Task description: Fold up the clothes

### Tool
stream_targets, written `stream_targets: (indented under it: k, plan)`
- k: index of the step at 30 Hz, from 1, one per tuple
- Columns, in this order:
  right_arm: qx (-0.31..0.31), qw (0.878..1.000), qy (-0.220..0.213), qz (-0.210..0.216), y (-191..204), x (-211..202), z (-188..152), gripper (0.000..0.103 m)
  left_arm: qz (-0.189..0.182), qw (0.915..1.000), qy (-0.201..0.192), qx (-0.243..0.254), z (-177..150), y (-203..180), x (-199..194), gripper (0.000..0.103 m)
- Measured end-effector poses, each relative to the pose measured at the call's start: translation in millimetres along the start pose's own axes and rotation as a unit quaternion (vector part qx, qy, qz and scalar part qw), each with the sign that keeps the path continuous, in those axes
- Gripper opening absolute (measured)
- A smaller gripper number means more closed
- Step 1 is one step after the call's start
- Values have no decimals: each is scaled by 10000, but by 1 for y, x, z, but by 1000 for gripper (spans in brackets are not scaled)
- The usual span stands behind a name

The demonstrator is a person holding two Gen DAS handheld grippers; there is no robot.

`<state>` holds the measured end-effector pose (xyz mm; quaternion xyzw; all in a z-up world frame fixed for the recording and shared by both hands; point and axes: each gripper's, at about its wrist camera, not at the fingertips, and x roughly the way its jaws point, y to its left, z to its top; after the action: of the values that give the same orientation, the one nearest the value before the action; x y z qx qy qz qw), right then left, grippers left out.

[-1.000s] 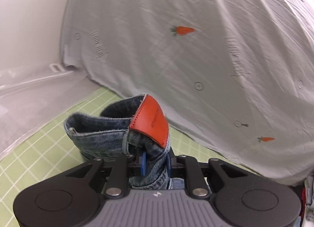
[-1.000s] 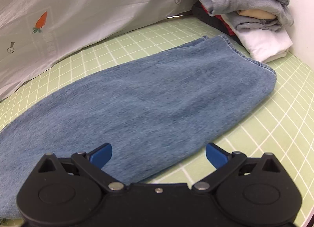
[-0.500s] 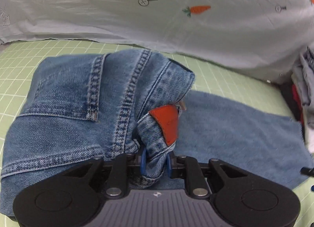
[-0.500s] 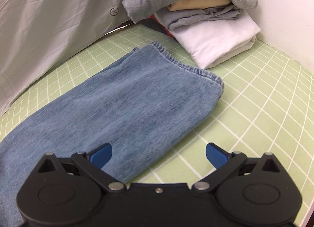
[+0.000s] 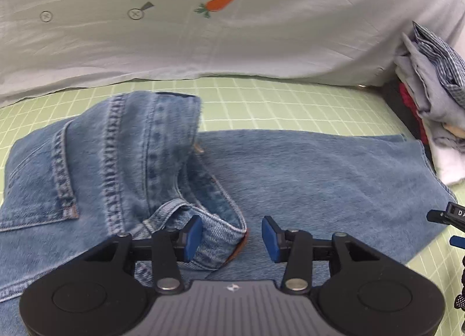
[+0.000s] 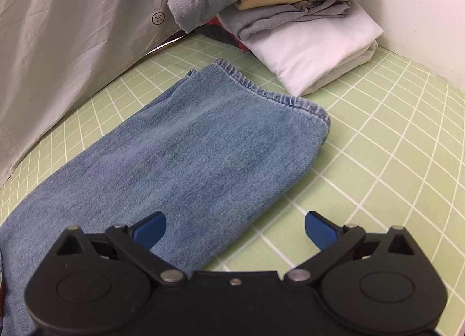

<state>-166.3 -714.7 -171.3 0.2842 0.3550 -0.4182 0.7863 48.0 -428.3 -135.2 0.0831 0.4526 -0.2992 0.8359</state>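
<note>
Jeans [image 5: 290, 179]: one pair (waist folded over) | stack [image 6: 290, 24]: one | grippers: two

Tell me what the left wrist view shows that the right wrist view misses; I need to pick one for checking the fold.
Only the left wrist view shows the jeans' waistband folded over the legs, the back pocket, and the carrot print. Its hand-held gripper has just been opening, off the waistband. Only the right wrist view shows the leg hem and white folded garment clearly. Both show the jeans, green grid mat, grey sheet and stacked clothes.
</note>
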Motion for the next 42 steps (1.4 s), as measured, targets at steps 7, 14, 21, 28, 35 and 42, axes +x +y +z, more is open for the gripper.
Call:
stream_targets:
  k: [7, 14, 21, 28, 35, 42]
  plan:
    - [-3, 10000, -23, -41, -2, -10, -5, 103, -244, 9993, -32, -286, 1, 8, -4, 60]
    - [-25, 10000, -19, -58, -1, -8, 2, 103, -55, 9955, -603, -725, 18, 33, -50, 82]
    - [79, 9999, 64, -128, -4, 3, 5, 103, 907, 9851, -439, -1392, 15, 80, -51, 87]
    - [369, 9990, 27, -260, -14, 21, 18, 103, 1177, 9736, 172, -1950, -8, 113, -32, 88]
    - [470, 9982, -39, -368, -26, 41, 36, 103, 1352, 9715, 512, -1879, -16, 107, -13, 96]
    - [-577, 9978, 88, -321, -5, 59, 43, 103, 1443, 9695, 636, -1875, -21, 104, -6, 101]
